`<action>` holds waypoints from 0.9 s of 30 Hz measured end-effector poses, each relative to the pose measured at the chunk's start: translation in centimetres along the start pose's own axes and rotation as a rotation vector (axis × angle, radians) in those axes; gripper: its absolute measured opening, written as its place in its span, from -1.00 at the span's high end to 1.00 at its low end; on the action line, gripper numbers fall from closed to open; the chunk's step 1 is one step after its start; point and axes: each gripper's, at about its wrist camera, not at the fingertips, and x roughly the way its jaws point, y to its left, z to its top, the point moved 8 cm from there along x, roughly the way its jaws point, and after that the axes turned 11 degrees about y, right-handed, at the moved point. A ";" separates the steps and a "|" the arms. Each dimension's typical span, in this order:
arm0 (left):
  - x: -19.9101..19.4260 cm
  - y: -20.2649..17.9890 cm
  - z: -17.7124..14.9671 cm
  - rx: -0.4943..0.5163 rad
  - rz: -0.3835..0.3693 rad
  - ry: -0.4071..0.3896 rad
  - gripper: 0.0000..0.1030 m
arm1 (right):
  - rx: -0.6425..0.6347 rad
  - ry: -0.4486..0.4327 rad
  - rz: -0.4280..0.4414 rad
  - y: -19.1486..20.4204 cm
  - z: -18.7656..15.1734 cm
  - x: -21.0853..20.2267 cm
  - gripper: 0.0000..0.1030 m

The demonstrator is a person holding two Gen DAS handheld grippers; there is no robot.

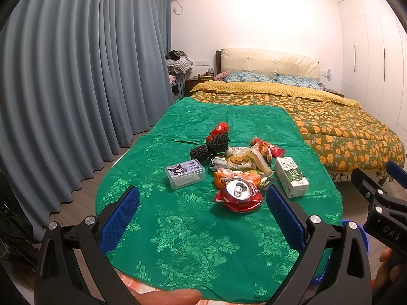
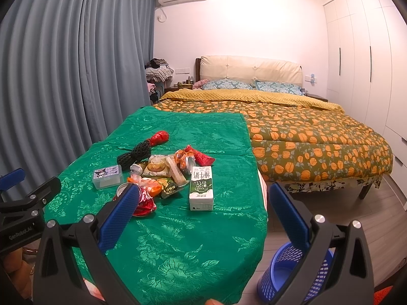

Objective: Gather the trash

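Observation:
A pile of trash lies mid-table on the green cloth (image 1: 178, 228): a crushed red can (image 1: 239, 195), a white and green milk carton (image 1: 291, 176), snack wrappers (image 1: 244, 160), black foam netting (image 1: 211, 145) and a red wrapper (image 1: 220, 128). My left gripper (image 1: 202, 213) is open and empty, just short of the can. My right gripper (image 2: 203, 213) is open and empty, near the table's right front edge, with the carton (image 2: 201, 188) ahead and the can (image 2: 143, 200) partly behind its left finger. A blue mesh bin (image 2: 292, 272) stands on the floor at the right.
A clear plastic box with a cartoon lid (image 1: 184, 175) sits left of the pile. A bed with an orange-patterned quilt (image 2: 305, 137) stands behind and right of the table. Grey curtains (image 1: 76, 76) hang on the left. White wardrobes (image 2: 363, 63) line the right wall.

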 end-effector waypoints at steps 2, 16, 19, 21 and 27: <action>0.3 -0.1 -0.3 0.001 0.003 0.000 -0.91 | 0.000 0.002 0.000 0.0 -0.1 0.3 -0.91; 0.7 -0.7 -1.0 0.012 0.019 0.016 -0.91 | 0.001 0.011 -0.004 0.2 0.0 0.2 -0.91; 0.6 -0.9 -1.0 0.021 0.023 0.019 -0.91 | 0.003 0.014 -0.004 0.1 0.1 0.2 -0.91; 0.6 -1.1 -0.9 0.027 0.017 0.023 -0.91 | 0.005 0.016 -0.005 0.1 0.0 0.2 -0.91; 0.9 -1.6 -1.0 0.043 -0.006 0.036 -0.91 | 0.008 0.019 -0.006 0.0 0.1 0.3 -0.91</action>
